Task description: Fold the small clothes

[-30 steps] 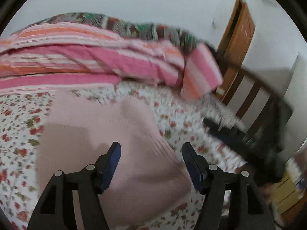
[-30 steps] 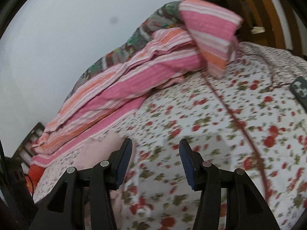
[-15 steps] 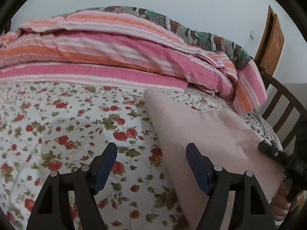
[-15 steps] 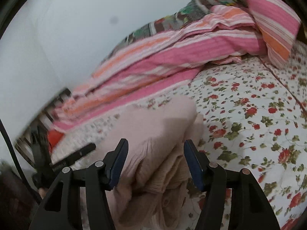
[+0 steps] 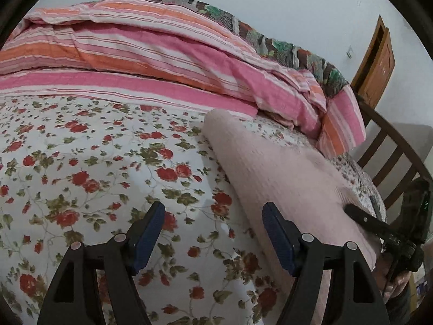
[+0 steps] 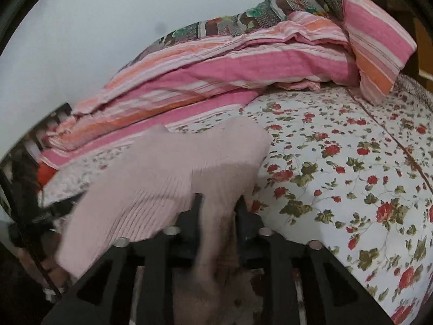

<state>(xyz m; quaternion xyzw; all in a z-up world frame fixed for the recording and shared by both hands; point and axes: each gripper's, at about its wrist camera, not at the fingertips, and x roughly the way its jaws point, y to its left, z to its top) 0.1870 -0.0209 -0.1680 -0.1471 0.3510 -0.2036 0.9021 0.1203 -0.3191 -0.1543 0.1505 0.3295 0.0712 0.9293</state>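
Observation:
A pale pink knit garment [image 5: 284, 184] lies on the floral bedsheet [image 5: 81, 162], running from the middle toward the near right edge of the bed. My left gripper [image 5: 215, 233] hovers open over bare sheet just left of the garment, with nothing between its blue pads. In the right wrist view the garment [image 6: 176, 168] is bunched and blurred. My right gripper [image 6: 220, 205] is closing its jaws, and they pinch a raised fold of the garment's near edge. In the left wrist view, one black finger [image 5: 362, 218] of that gripper rests on the garment's far right side.
A pink and orange striped quilt [image 5: 162, 62] is heaped along the back of the bed against the wall. A dark wooden bed rail [image 5: 392, 146] and a brown door [image 5: 376, 62] stand to the right. A hand [image 5: 392, 284] shows at the lower right.
My left gripper swung left off the pink garment onto bare sheet, then held still. My right gripper came down onto the garment and its jaws narrowed around a fold.

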